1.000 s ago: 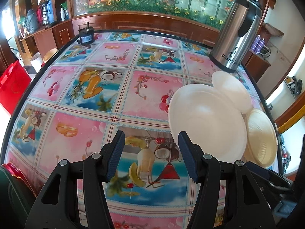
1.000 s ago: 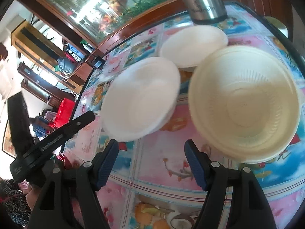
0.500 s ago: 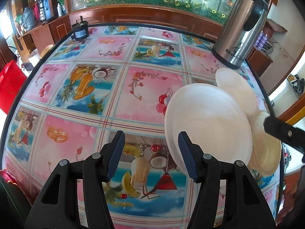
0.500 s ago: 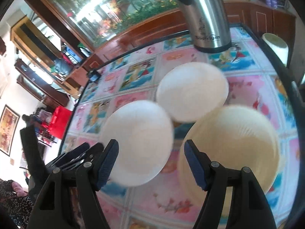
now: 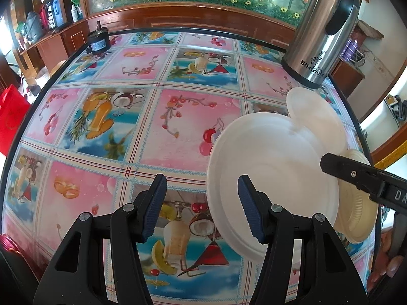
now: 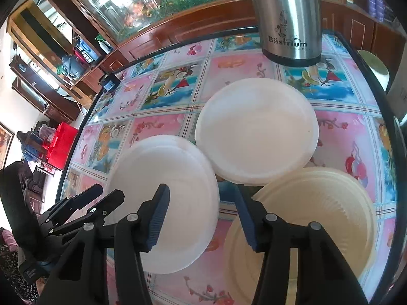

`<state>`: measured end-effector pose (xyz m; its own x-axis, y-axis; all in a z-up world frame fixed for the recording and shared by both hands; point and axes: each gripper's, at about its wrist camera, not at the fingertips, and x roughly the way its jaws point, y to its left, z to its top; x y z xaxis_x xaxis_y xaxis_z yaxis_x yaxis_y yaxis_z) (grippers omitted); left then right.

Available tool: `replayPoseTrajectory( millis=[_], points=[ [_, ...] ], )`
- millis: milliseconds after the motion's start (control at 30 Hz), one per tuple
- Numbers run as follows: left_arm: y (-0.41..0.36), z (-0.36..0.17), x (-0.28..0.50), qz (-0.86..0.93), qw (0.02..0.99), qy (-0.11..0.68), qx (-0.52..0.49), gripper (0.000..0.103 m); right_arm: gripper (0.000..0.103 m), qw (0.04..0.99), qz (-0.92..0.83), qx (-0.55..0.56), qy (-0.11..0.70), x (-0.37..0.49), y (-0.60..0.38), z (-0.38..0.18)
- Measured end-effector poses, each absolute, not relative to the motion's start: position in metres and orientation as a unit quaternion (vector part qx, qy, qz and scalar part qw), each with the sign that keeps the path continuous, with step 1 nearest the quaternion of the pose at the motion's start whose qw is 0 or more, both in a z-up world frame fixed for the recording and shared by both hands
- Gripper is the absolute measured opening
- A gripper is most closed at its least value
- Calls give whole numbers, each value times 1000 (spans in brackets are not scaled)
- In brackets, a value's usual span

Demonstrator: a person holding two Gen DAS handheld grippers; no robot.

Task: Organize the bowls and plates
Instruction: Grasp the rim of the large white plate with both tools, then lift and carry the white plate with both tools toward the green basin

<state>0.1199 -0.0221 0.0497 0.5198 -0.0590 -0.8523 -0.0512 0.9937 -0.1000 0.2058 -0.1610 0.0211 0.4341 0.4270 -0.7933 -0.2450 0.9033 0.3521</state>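
A large white plate (image 5: 274, 170) (image 6: 178, 203) lies on the patterned table. A second white plate (image 5: 315, 117) (image 6: 257, 132) lies behind it, its edge overlapping. A cream ribbed bowl (image 5: 356, 216) (image 6: 318, 218) sits at the right. My left gripper (image 5: 202, 207) is open and empty, its right finger over the large plate's near left edge. My right gripper (image 6: 201, 214) is open and empty, low between the large plate and the cream bowl; one finger of it shows in the left wrist view (image 5: 356, 175) over the bowl.
A steel Böstrium kettle (image 5: 323, 33) (image 6: 287, 17) stands behind the plates. A small black motor-like object (image 5: 98, 42) sits at the table's far left edge. The round table's rim (image 5: 356, 117) runs close by the plates. A red bag (image 5: 10, 117) stands off the table, left.
My right gripper has come down and forward toward the gap between the large plate and the cream bowl. My left gripper has edged closer to the large plate. Both stay open.
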Motion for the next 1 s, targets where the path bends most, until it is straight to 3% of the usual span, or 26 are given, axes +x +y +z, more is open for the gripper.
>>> replayPoseTrajectory(
  millis=[533,667,700,733,800,833,1000],
  points=[
    [-28,36,125,-12,856,513,-65,58,41,830,220,89,505,211,-150,9],
    [-28,36,124,-25,860,506,-64,58,31,832,221,88,501,207,-147,8],
    [-28,36,123,-27,862,501,-65,51,25,833,221,88,500,206,-147,8],
    [-28,36,122,-29,863,500,-66,33,23,831,222,87,502,205,-146,7],
    [-24,35,121,-17,864,500,-59,17,21,836,212,77,500,203,-144,7],
    [-22,34,120,-16,864,499,-58,13,21,836,211,78,501,202,-145,6],
    [-16,39,106,-19,869,491,-60,12,21,835,217,81,499,191,-142,6]
  ],
)
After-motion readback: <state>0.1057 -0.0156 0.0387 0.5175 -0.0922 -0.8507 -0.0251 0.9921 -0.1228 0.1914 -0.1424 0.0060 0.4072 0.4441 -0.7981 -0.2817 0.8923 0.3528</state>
